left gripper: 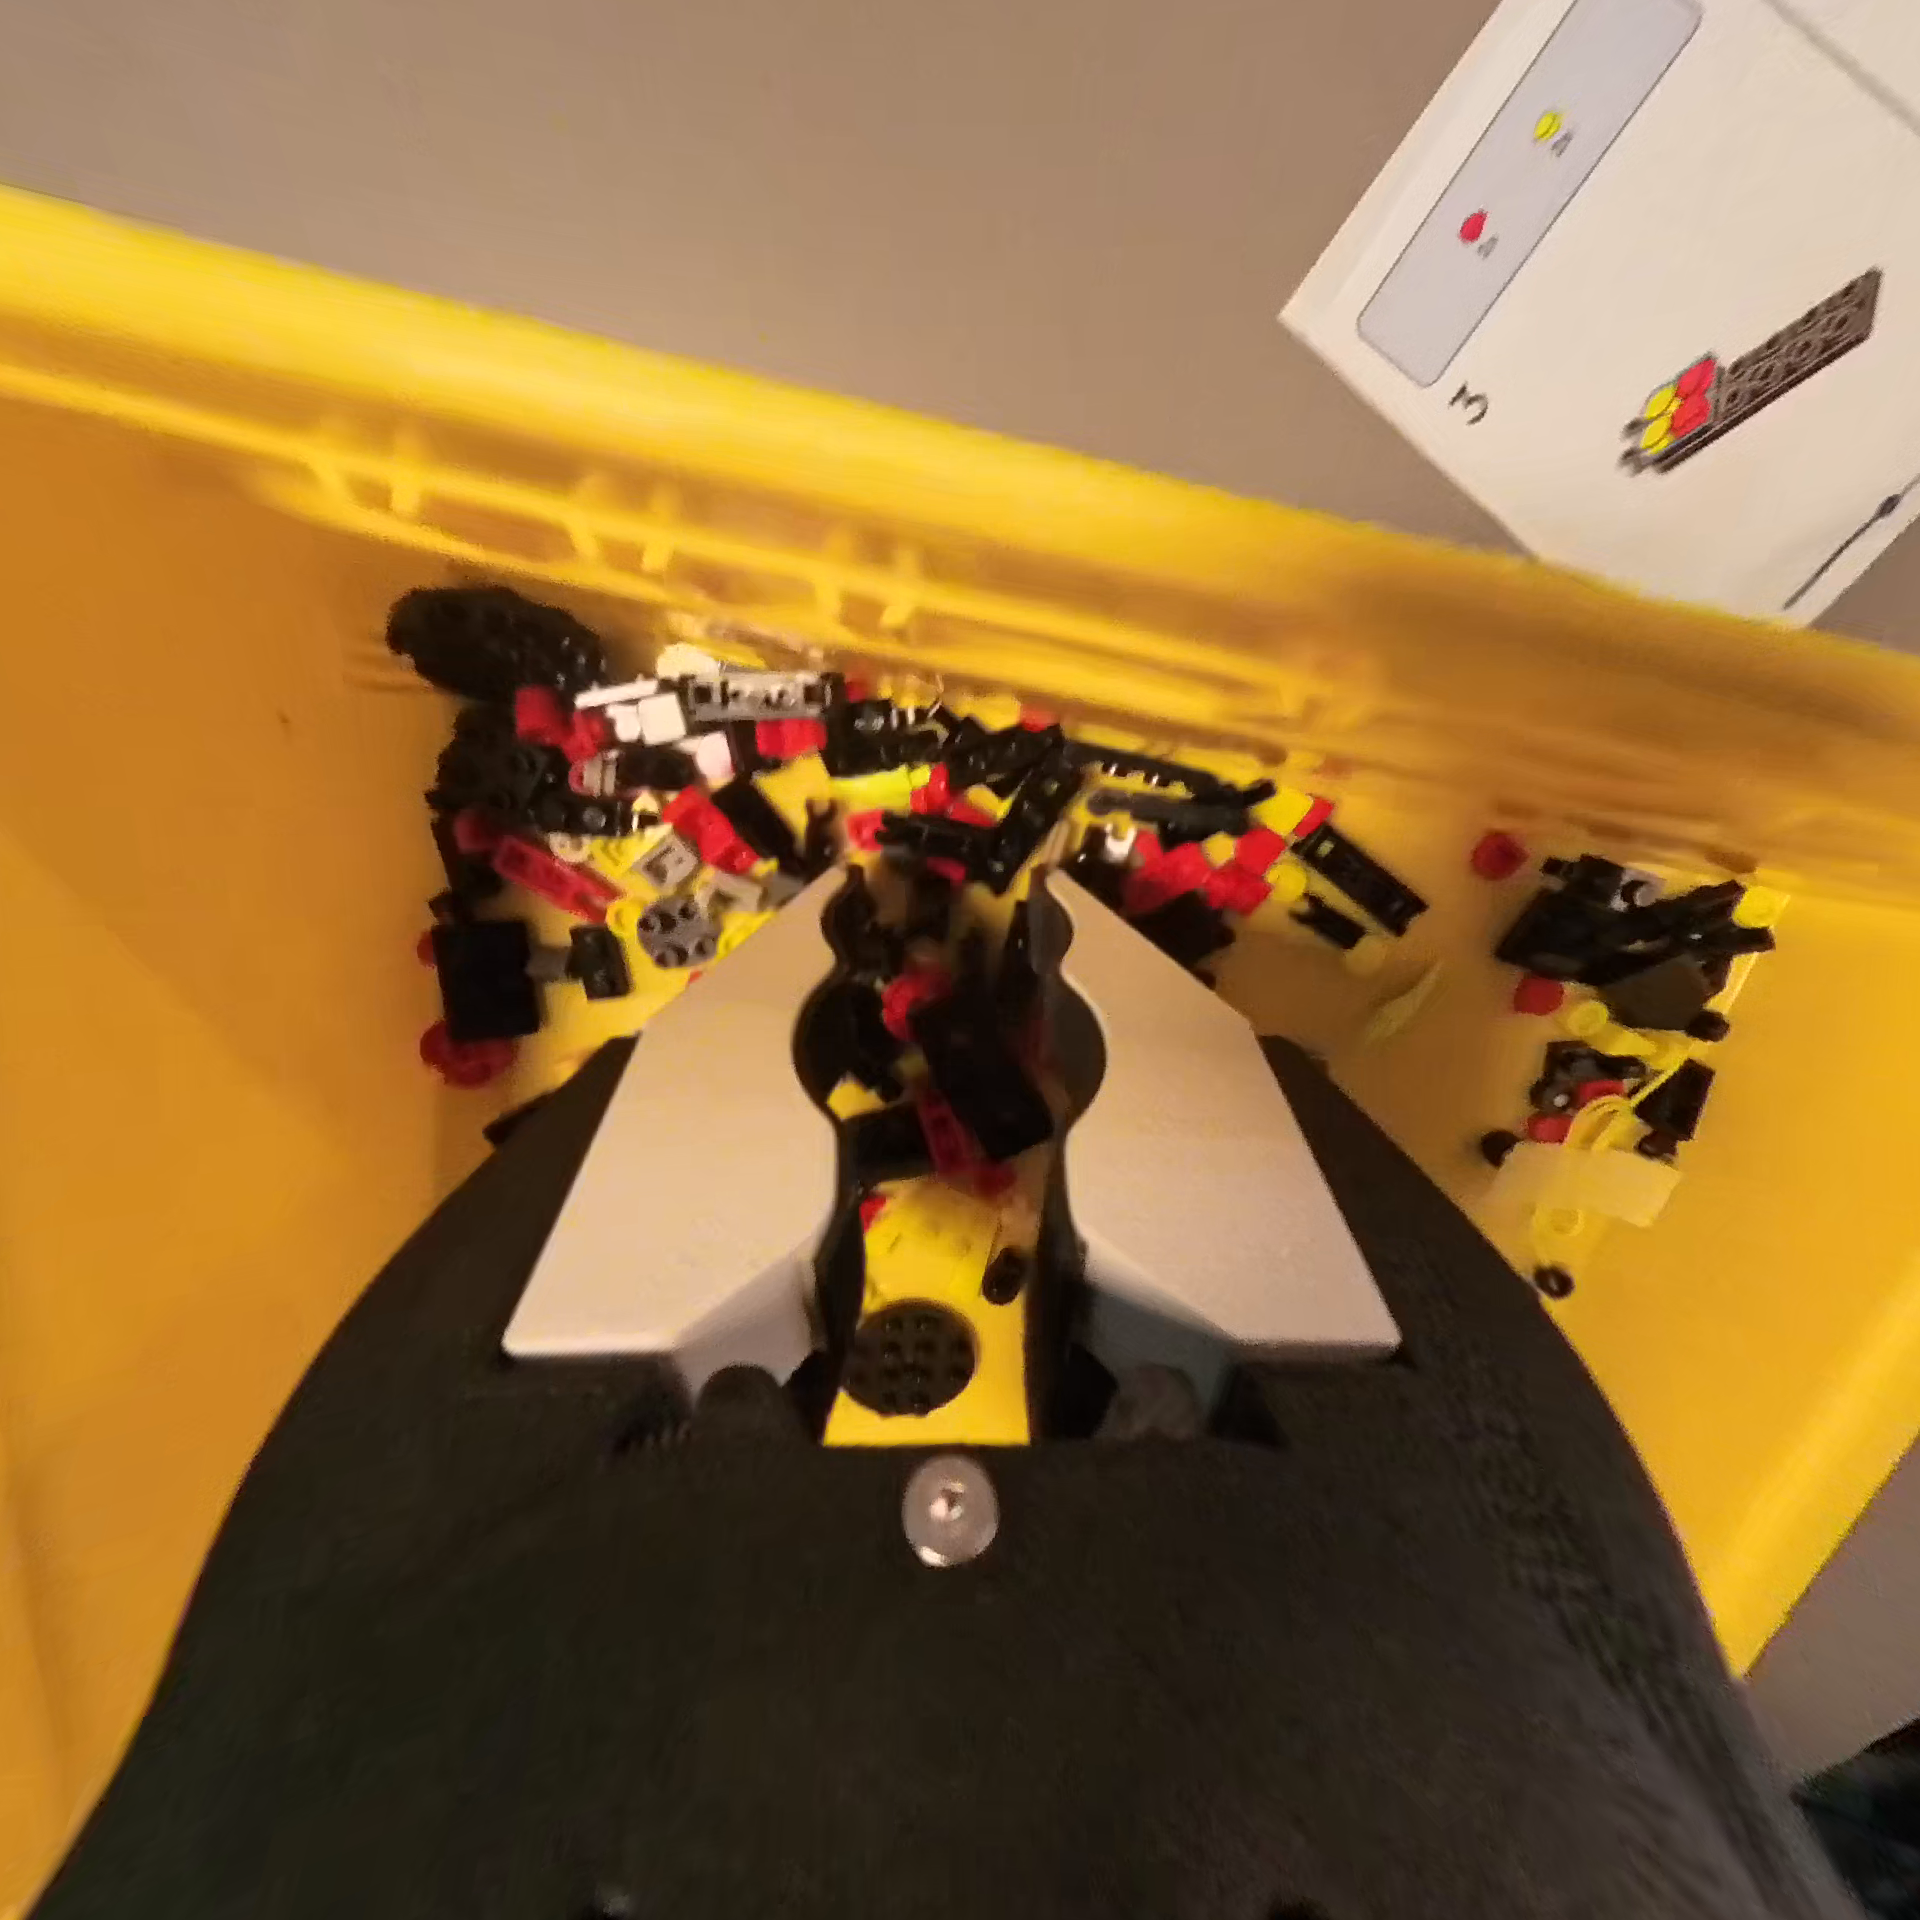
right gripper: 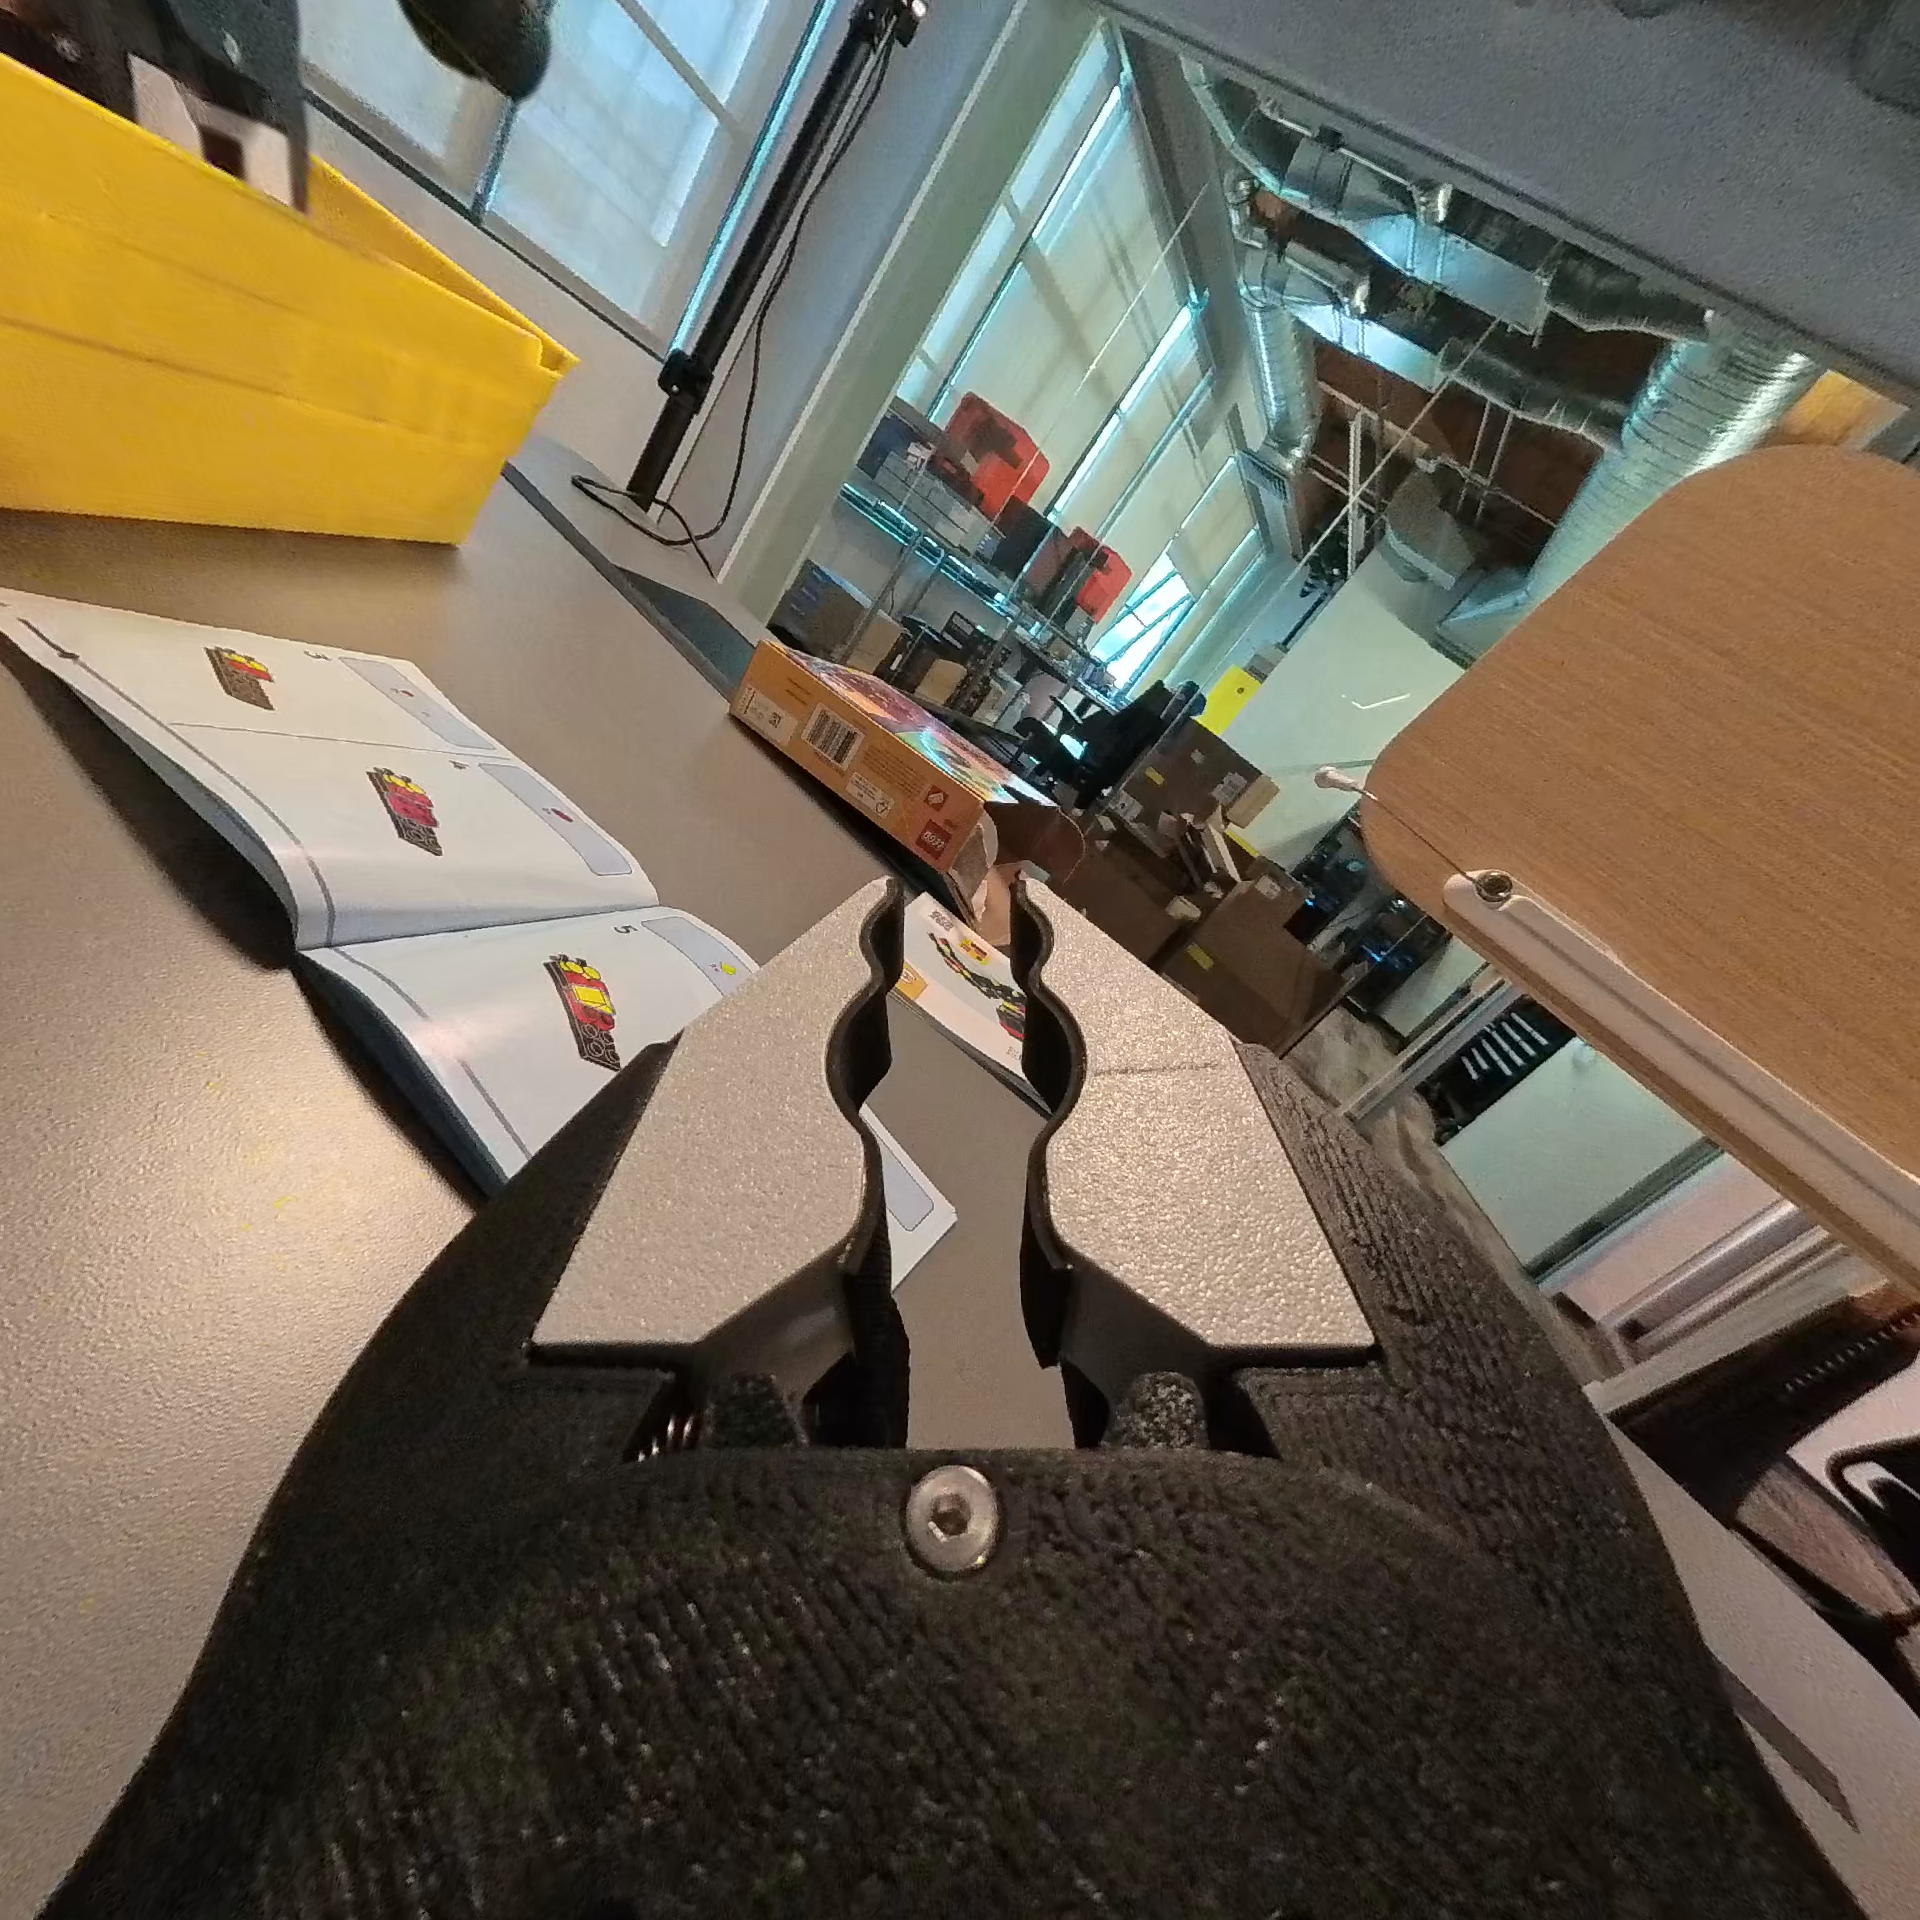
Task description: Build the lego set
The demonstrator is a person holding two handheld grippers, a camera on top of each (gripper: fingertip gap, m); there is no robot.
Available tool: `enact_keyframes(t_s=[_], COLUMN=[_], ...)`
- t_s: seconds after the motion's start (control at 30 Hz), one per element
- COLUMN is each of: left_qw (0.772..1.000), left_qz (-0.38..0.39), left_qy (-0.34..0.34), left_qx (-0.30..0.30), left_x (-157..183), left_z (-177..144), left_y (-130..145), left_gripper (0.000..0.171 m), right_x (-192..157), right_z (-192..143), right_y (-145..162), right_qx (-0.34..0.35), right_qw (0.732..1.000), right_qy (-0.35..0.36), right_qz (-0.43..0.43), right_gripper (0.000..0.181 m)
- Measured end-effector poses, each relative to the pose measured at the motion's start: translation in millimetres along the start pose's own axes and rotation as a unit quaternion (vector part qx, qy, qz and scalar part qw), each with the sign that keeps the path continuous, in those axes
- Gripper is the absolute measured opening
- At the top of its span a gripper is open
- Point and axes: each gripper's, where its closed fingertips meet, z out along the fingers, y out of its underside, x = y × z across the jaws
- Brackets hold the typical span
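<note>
Over on the left, inside the yellow bin point(left gripper: 156, 935), the left tongs point(left gripper: 940, 894) are hanging just above a jumble of black, red and yellow lego pieces point(left gripper: 790, 790), their jaws standing a narrow way apart and gripping nothing that I can make out, though this view is blurred. A round black studded piece point(left gripper: 909, 1361) is lying on the bin floor directly under the tongs' throat. I'd say the step in hand is hunting for a part: nothing is assembled on the counter point(right gripper: 156, 1299) yet, so the build is barely starting. Moving rightward, the instruction booklet point(right gripper: 416, 862) is lying open on the counter just beside the bin, showing early steps with small red and yellow parts on a black base. Further right, the right tongs point(right gripper: 956, 914) are idling low over the counter, also narrowly parted and empty, pointing toward the orange lego box point(right gripper: 862, 748). The next move probably calls for singling out 1 small piece from the pile and closing squarely on it.
</note>
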Motion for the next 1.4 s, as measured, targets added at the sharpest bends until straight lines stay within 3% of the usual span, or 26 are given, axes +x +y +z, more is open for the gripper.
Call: enact_keyframes(t_s=[0.23,0.4,0.47,0.63,0.77,0.87,1.13,1.27,1.4], left_qw=[0.995,0.974,0.982,0.997,0.992,0.992,0.997,0.998,0.997], left_qz=[-0.007,-0.026,-0.017,-0.068,-0.068,-0.056,-0.038,-0.04,-0.05], left_qy=[0.003,0.069,0.032,-0.036,-0.068,-0.057,-0.003,0.034,0.055], left_qx=[-0.095,-0.213,-0.183,0.019,0.083,0.096,0.067,0.033,-0.012], left_x=[3,32,19,-24,-42,-38,-19,-6,2], left_z=[-11,-30,-33,-36,-25,-12,5,5,-1], left_y=[52,99,90,19,-10,-22,-23,-11,14], left_gripper=[0.011,0.015,0.015,0.029,0.047,0.058,0.055,0.044,0.044], right_x=[0,-1,-1,-1,-1,-1,-1,-1,-2], right_z=[0,0,0,0,1,1,1,1,1], right_y=[0,0,0,1,1,1,1,1,1], right_qx=[-0.001,-0.002,-0.002,-0.003,-0.003,-0.003,-0.003,-0.003,-0.003], right_qw=[1.0,1.0,1.0,1.0,1.0,1.0,1.0,1.0,1.0], right_qy=[-0.001,-0.001,-0.001,-0.002,-0.002,-0.002,-0.003,-0.004,-0.005], right_qz=[-0.002,-0.004,-0.005,-0.005,-0.006,-0.006,-0.007,-0.007,-0.008], right_gripper=[0.018,0.018,0.018,0.018,0.018,0.018,0.018,0.018,0.018])
